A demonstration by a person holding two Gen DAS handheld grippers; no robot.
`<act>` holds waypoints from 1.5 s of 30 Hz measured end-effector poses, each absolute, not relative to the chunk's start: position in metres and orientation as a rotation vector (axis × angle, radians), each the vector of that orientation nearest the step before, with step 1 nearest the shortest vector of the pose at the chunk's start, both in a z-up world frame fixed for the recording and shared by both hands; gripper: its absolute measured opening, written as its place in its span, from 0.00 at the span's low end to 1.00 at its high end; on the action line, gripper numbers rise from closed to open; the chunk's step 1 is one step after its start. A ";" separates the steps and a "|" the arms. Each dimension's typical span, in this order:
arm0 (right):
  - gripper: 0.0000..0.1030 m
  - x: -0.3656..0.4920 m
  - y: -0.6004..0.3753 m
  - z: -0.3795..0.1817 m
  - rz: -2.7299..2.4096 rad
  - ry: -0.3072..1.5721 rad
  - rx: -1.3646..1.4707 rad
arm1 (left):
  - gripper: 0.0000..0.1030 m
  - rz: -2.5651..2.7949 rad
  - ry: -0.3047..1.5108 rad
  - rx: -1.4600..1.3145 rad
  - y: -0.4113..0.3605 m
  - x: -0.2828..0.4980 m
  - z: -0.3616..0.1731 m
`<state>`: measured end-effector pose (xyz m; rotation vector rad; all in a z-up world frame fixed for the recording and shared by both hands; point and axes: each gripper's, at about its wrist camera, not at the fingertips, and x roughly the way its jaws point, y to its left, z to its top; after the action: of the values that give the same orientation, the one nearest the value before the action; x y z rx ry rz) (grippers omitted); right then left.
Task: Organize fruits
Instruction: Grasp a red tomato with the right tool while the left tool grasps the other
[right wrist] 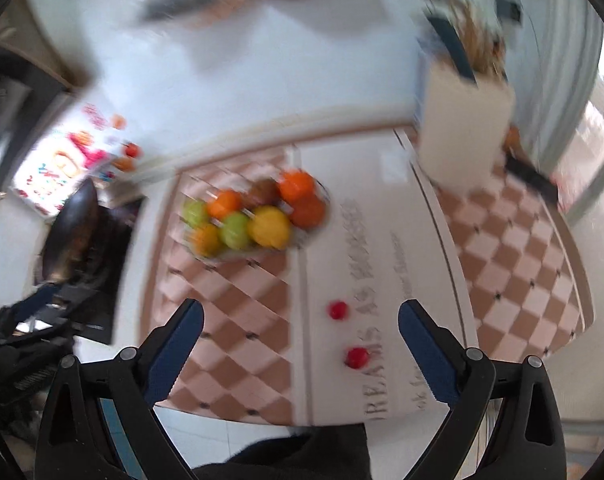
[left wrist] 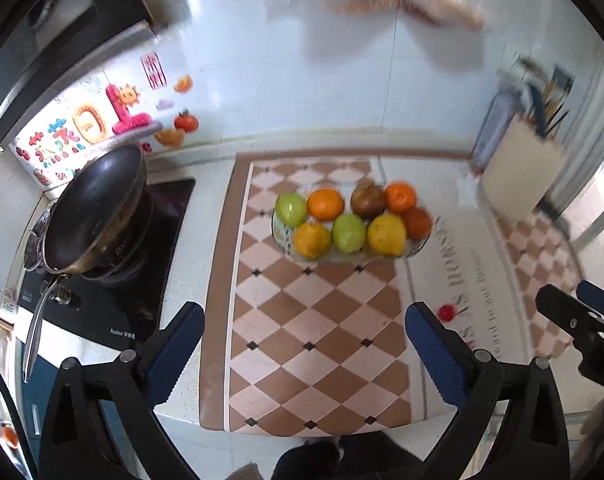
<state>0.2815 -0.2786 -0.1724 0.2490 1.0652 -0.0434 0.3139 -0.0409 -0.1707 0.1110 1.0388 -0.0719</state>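
Note:
A glass dish [left wrist: 414, 249] on the checkered mat holds several fruits: green apples [left wrist: 290, 209], oranges [left wrist: 325, 204], a yellow lemon [left wrist: 386, 234] and a brown fruit [left wrist: 367, 201]. The same dish of fruit [right wrist: 257, 216] shows blurred in the right wrist view. Two small red fruits [right wrist: 338, 310] [right wrist: 357, 357] lie loose on the white lettered strip; one shows in the left wrist view [left wrist: 446, 312]. My left gripper [left wrist: 304, 336] is open and empty above the mat. My right gripper [right wrist: 299, 336] is open and empty, near the red fruits; it also shows at the left view's right edge [left wrist: 582, 312].
A dark wok [left wrist: 93, 212] sits on the black cooktop [left wrist: 101, 300] at the left. A white utensil holder [left wrist: 522, 168] stands at the back right. The white tiled wall [left wrist: 302, 80] is behind. The counter's front edge [left wrist: 302, 432] is close below the grippers.

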 end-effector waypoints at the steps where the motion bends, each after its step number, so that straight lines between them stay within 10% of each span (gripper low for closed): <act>1: 0.97 0.284 -0.287 -0.189 -0.060 1.097 0.255 | 1.00 -0.066 1.061 0.129 -0.048 0.318 -0.182; 5: 0.68 0.296 -0.316 -0.275 -0.077 1.267 0.328 | 1.00 -0.061 1.161 0.216 -0.075 0.334 -0.231; 16: 0.33 0.305 -0.317 -0.383 0.018 1.449 0.331 | 1.00 -0.126 1.447 0.269 -0.136 0.372 -0.336; 28: 0.33 0.304 -0.384 -0.364 -0.067 1.390 0.429 | 0.97 -0.333 1.500 0.238 -0.211 0.389 -0.354; 39: 0.33 0.311 -0.411 -0.364 -0.111 1.387 0.457 | 0.27 -0.461 1.548 0.336 -0.263 0.368 -0.387; 45: 0.33 0.314 -0.408 -0.348 -0.092 1.368 0.428 | 0.25 -0.475 1.544 0.285 -0.257 0.373 -0.381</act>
<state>0.3139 -0.4075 -0.3483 0.4278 1.3680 -0.0922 0.3726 -0.2574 -0.3808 0.2847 1.5438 -0.4749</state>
